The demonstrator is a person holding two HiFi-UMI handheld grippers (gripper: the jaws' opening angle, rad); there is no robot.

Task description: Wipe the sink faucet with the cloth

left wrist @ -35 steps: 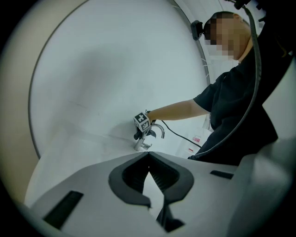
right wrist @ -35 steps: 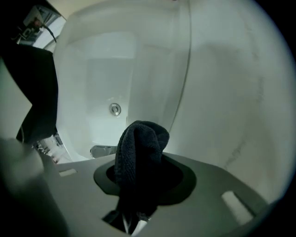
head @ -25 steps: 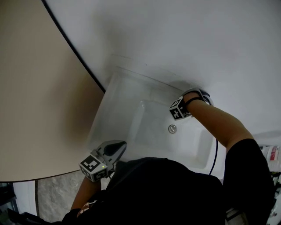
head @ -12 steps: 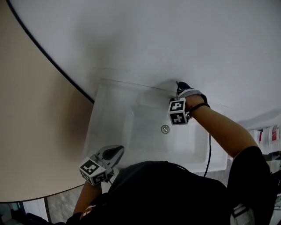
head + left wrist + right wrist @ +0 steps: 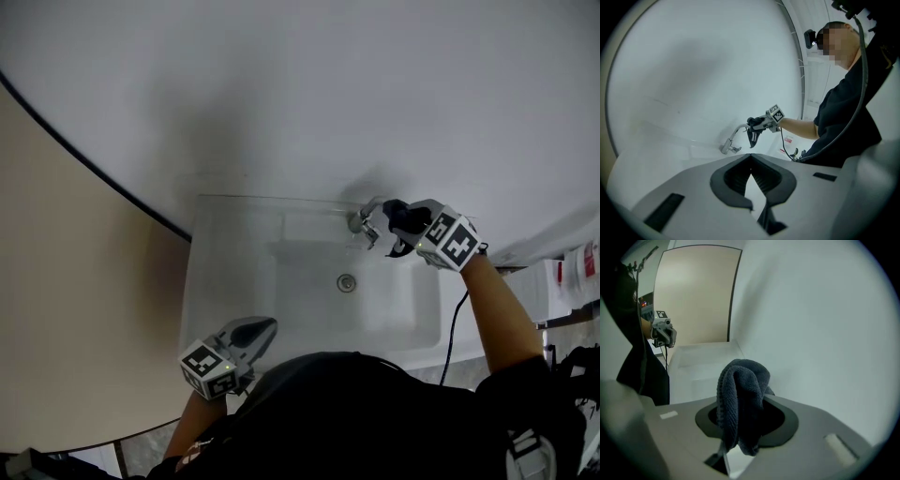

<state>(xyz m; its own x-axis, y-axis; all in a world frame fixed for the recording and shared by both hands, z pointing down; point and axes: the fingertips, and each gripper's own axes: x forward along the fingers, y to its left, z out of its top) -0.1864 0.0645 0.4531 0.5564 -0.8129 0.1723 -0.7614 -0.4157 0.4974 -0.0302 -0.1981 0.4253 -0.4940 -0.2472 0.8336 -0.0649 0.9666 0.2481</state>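
Both arms out, one gripper loaded
Left gripper (image 5: 262, 328) closed, nothing between its fingers; right gripper (image 5: 389, 231) tilted down, cloth (image 5: 740, 399) clamped between its fingers.

I see a white sink (image 5: 234, 281) set against a white wall (image 5: 309, 84). A small round drain (image 5: 347, 282) sits in the bowl. A shiny faucet (image 5: 364, 218) stands on the rim, at about twelve o'clock from the drain.

1. The right gripper (image 5: 394, 232) has come up out of the sink (image 5: 216, 281) bowl. It is now at the sink's back edge, right of the middle.
2. It has rolled over, so its marker cube (image 5: 452, 240) now sits on its right.
3. The cloth (image 5: 401, 223) it holds now shows, just beside the faucet (image 5: 364, 218), which was hidden before.
4. The beige wall (image 5: 56, 281) fills less of the left side.
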